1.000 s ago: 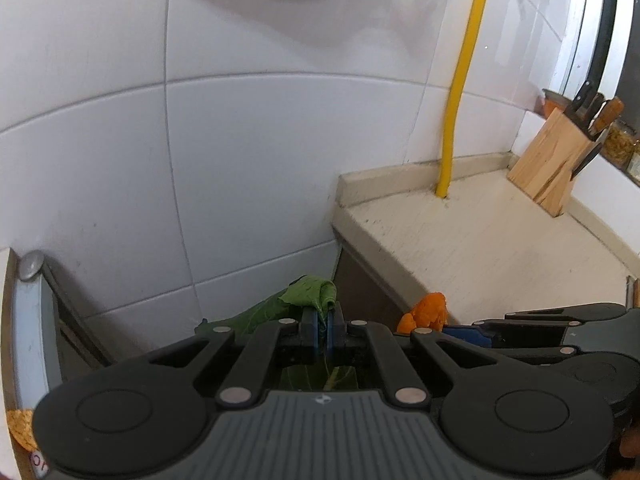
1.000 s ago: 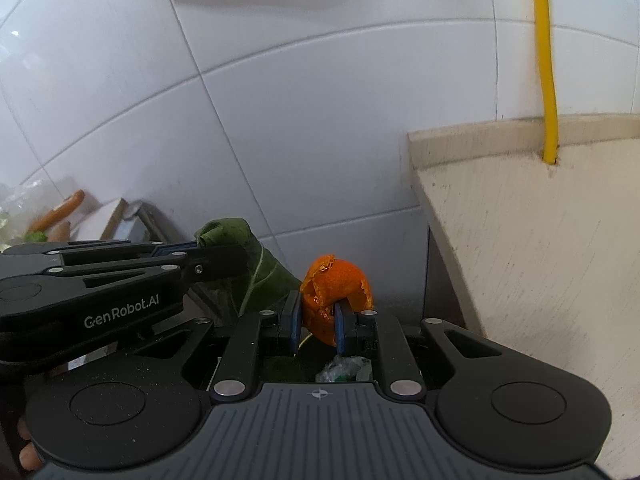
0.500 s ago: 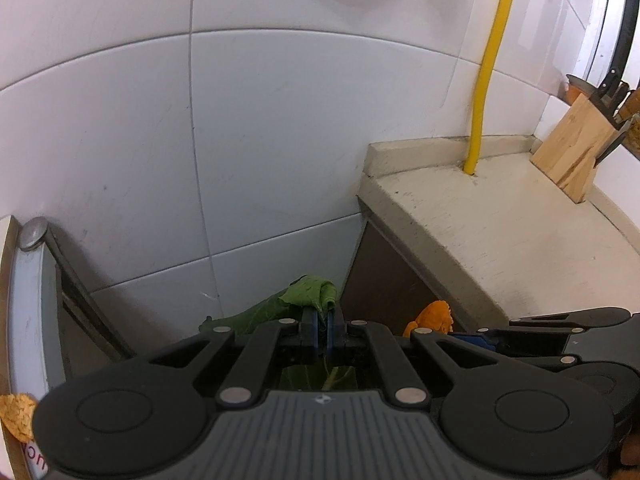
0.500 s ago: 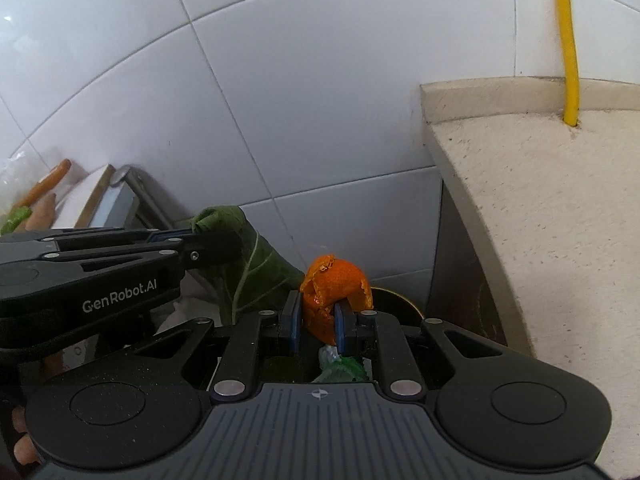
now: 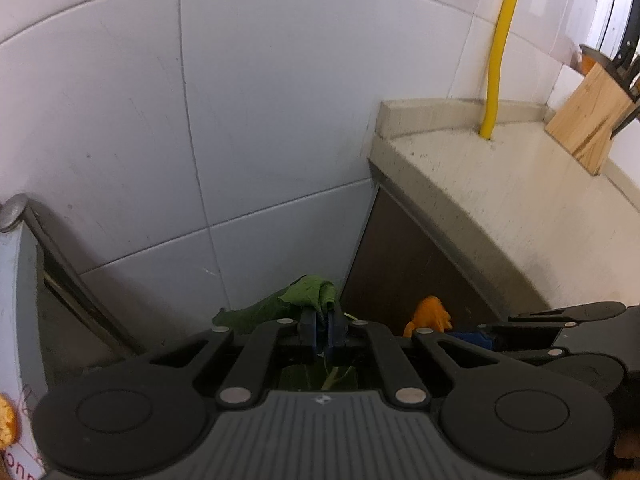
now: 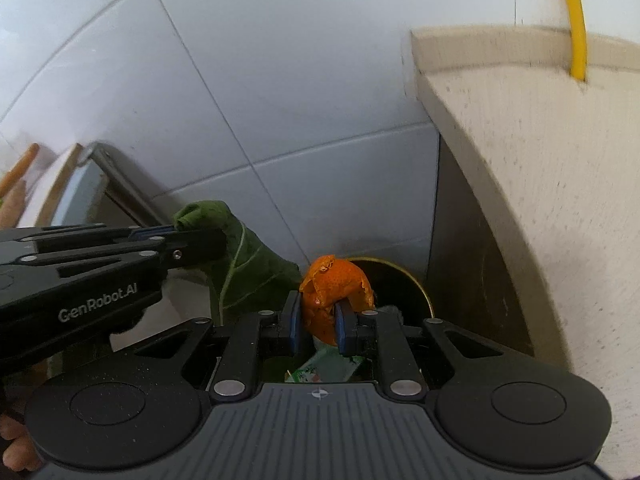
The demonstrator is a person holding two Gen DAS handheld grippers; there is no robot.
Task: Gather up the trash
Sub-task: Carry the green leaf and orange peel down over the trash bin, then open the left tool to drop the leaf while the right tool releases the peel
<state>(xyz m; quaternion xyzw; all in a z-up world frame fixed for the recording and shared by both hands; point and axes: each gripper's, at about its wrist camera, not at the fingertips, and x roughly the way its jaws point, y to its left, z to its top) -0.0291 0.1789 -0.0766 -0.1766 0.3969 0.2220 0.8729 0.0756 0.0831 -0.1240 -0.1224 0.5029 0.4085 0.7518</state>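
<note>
My left gripper (image 5: 323, 320) is shut on a limp green leaf (image 5: 308, 292), which hangs from its tips (image 6: 192, 236) and drapes down (image 6: 248, 272) in the right wrist view. To its right, my right gripper (image 6: 319, 312) has an orange peel (image 6: 336, 280) between its blue pads; the jaws are opening, and the pads still touch the peel. The peel (image 5: 428, 316) also shows in the left wrist view. Both grippers point steeply down over a round dark bin (image 6: 420, 284) with a yellowish rim. A green-and-white wrapper (image 6: 324, 368) lies beneath the right fingers.
A speckled beige countertop (image 5: 520, 208) juts out on the right, with a wooden knife block (image 5: 588, 120) and a yellow pipe (image 5: 500, 40). White wall tiles (image 5: 280, 120) lie straight ahead. A metal-edged surface (image 5: 20, 280) is at the left. A person's fingers (image 6: 12, 440) show.
Both grippers have sunk into the gap between counter and wall, and the bin's rim has come into view. The right jaws stand slightly wider around the peel.
</note>
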